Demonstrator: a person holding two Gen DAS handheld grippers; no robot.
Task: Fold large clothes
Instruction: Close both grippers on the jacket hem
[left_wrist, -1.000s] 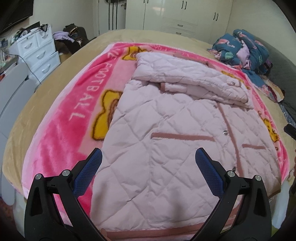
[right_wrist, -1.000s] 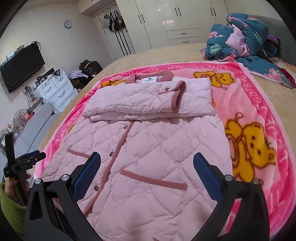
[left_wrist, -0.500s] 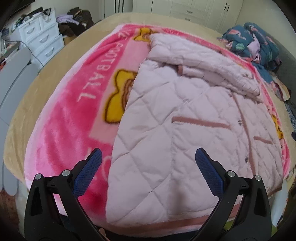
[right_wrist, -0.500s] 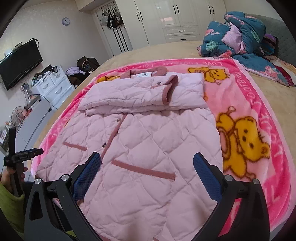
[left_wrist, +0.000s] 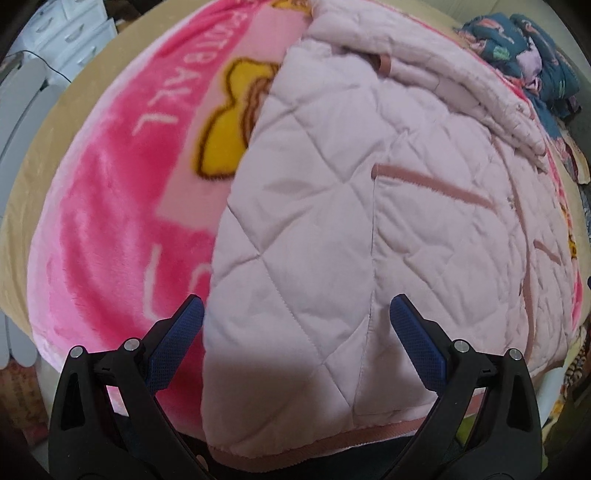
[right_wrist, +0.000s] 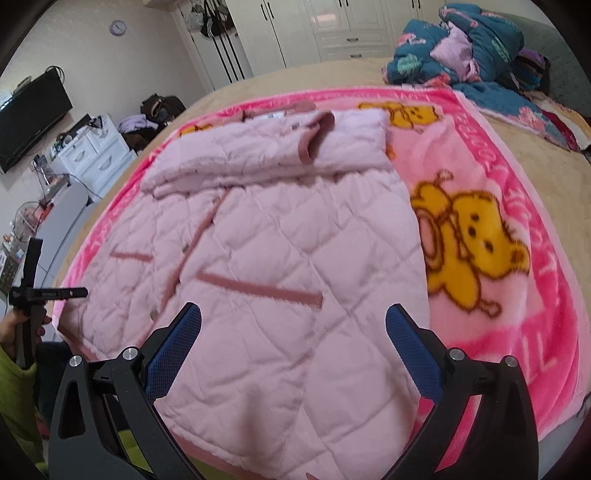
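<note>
Spread over the bed's pink blanket (right_wrist: 491, 155) lies the quilted coat (right_wrist: 280, 251), sleeves already folded across, while the left gripper (left_wrist: 295, 325) and right gripper (right_wrist: 293, 325), jaws wide and empty, hover at its hem (left_wrist: 332, 441), which apparently needs pinching and lifting next.

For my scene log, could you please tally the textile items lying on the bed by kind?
Pale pink quilted coat: 1
Bright pink fleece blanket with yellow bears: 1
Heap of dark teal patterned bedding: 1
Total: 3
</note>
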